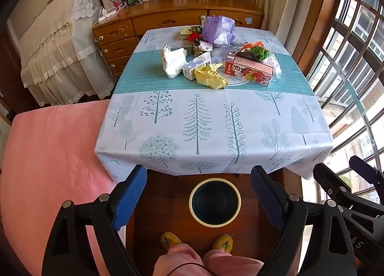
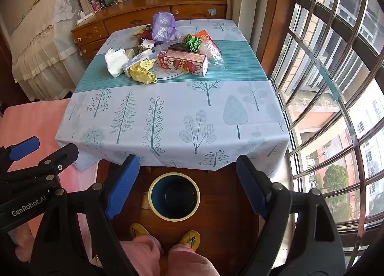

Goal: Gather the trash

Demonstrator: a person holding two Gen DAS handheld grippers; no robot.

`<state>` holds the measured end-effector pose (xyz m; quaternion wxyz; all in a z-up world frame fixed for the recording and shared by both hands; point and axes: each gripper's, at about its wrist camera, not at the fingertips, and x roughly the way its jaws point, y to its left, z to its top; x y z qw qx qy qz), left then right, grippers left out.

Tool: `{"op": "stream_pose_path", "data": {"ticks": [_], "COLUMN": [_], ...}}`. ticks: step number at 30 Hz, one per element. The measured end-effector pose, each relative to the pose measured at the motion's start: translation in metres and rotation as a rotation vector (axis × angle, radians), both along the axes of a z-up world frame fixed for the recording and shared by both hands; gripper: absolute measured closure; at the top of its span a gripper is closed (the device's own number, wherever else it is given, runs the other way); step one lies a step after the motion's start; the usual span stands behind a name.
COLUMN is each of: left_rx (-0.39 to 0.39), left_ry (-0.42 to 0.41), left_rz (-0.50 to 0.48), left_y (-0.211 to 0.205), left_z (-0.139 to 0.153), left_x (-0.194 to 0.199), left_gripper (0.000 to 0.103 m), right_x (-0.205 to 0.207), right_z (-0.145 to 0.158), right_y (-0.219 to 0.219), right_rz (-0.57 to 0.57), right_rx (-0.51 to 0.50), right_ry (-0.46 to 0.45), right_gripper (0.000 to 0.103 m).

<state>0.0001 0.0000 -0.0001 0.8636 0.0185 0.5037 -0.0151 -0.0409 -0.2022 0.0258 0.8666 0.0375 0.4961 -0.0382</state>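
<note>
While both grippers hang spread and empty short of table (image 1: 216,117), nothing collected yet. Trash heap (image 1: 216,60) sits at 12 o'clock on far teal band; bin (image 1: 214,201) on floor at 6 o'clock, between table edge and person's slippers. Left gripper (image 1: 199,194), right gripper (image 2: 187,184): best reach nearest piece first, yellow wrapper (image 1: 211,77), pinch crumpled bulk, carry straight back over bin.

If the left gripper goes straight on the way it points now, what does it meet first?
Probably the tablecloth near the table's front edge; depth is unclear. The open left gripper holds nothing.
</note>
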Motion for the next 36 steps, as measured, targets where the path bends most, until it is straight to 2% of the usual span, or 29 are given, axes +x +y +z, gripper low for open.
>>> {"op": "stream_pose_path", "data": {"ticks": [36], "left_rx": [0.015], "left_ry": [-0.005], "left_rz": [0.009], "left_y": [0.0060], "left_z": [0.0034], "left_x": [0.0001], "left_gripper": [0.013], "right_x": [0.0004], "right_z": [0.0018], "right_y": [-0.0025], "right_rz": [0.003], "right_rx": [0.002], "right_ry": [-0.011], "right_gripper": [0.022]}}
